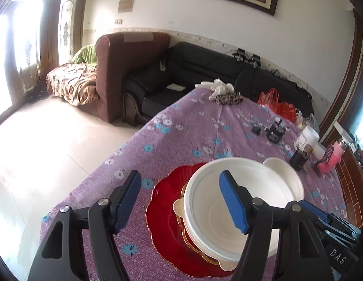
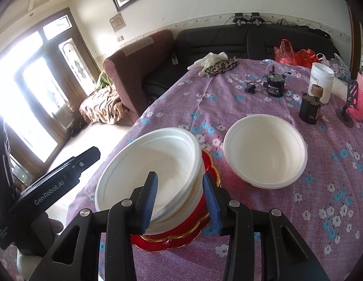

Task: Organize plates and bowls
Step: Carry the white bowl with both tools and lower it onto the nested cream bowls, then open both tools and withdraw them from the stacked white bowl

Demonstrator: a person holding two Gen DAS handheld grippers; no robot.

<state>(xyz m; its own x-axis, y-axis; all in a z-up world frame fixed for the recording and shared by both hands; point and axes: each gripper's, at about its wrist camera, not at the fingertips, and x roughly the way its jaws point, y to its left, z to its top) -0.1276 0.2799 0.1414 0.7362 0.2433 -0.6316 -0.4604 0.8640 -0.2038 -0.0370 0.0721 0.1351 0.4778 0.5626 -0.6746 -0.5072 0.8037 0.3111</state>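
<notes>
A white bowl [image 1: 242, 201] sits on a gold-rimmed plate, which rests on a red scalloped plate [image 1: 165, 224] on the purple flowered tablecloth. My left gripper [image 1: 181, 201] hovers open above the red plate's left part and the bowl's rim, holding nothing. In the right wrist view my right gripper [image 2: 180, 199] straddles the near wall of that bowl [image 2: 148, 164]: one finger is inside and one outside, with a gap beside the inner pad. A second white bowl [image 2: 265, 149] stands alone to the right.
At the table's far right stand a white jar [image 2: 320, 79], a dark small bottle [image 2: 309, 111], a pink flask [image 2: 359, 103] and a black device with cables [image 2: 274, 85]. Gloves and a leopard pouch [image 2: 219, 66] lie at the far edge. Sofas stand beyond.
</notes>
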